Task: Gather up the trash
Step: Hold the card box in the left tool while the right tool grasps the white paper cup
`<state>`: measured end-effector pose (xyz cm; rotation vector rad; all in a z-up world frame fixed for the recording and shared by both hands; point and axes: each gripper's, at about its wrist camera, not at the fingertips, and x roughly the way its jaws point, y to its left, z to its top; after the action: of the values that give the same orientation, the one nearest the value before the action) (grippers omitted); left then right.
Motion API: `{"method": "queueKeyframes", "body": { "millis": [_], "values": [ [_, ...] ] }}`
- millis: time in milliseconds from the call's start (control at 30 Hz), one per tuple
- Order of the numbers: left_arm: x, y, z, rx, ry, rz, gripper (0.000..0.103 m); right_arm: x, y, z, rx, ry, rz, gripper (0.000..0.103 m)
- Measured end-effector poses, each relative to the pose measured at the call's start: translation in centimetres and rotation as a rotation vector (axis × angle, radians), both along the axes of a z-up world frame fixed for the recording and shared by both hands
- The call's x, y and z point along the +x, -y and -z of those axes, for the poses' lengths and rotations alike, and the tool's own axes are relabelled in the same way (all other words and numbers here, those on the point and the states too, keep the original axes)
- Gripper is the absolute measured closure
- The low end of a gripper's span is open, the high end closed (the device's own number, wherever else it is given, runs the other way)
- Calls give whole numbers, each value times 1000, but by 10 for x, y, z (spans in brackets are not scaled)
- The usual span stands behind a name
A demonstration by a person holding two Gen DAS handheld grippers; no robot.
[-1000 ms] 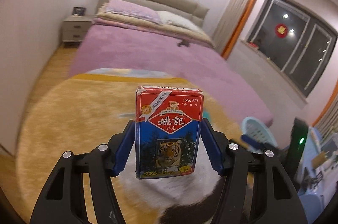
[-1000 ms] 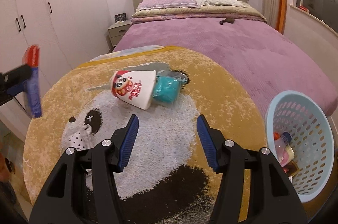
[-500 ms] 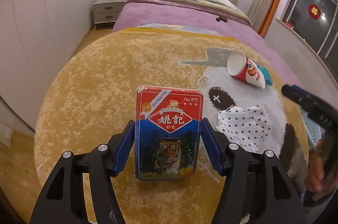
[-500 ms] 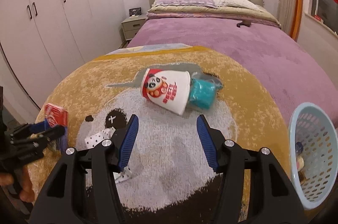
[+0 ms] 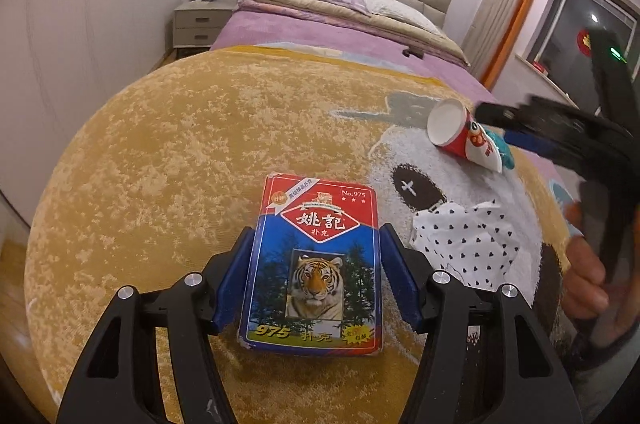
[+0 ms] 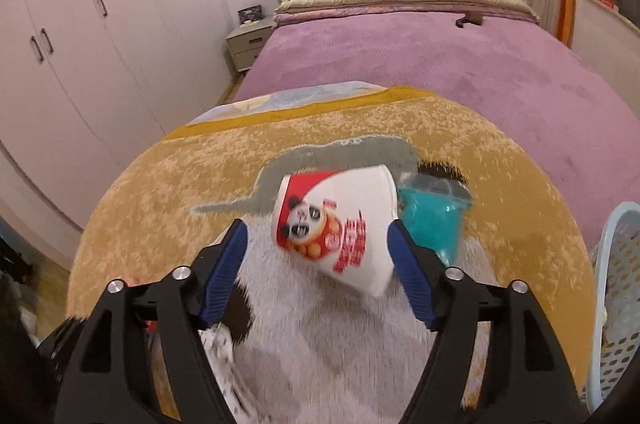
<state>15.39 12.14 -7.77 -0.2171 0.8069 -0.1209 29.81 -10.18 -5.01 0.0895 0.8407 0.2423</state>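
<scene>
Red-and-blue tiger-print playing-card box [image 5: 314, 264]: clamped upright between left gripper [image 5: 316, 284] pads, above yellow panda rug [image 5: 160, 164]; red-and-white paper cup [image 6: 336, 228]: lying on rug between right gripper [image 6: 320, 268] jaws, just widened, not gripping

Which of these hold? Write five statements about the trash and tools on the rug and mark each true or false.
1. The left tool grips a card box with a tiger on it. True.
2. The paper cup stands upright on the rug. False: it lies on its side.
3. The right tool is shut on the paper cup. False: its jaws have just been opening and stand open, with the cup between them but not clamped.
4. A polka-dot cloth lies on the rug. True.
5. The basket is pink. False: it is pale blue.
</scene>
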Motion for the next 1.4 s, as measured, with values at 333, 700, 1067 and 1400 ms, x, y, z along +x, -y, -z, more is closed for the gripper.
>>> {"method": "queueKeyframes", "body": {
  "millis": [333,700,1067,1400],
  "values": [
    [1,-1,1,-43,4,27,41,31,-10,19,-16,-51,48,28],
    [0,0,1,-31,2,31,39,-1,-16,15,-87,24,-63,57],
    [1,3,1,-16,1,29,39,-59,21,17,-88,32,-119,75],
    [2,8,3,1,-2,26,39,-67,49,7,-10,33,-47,35]
  ]
}}
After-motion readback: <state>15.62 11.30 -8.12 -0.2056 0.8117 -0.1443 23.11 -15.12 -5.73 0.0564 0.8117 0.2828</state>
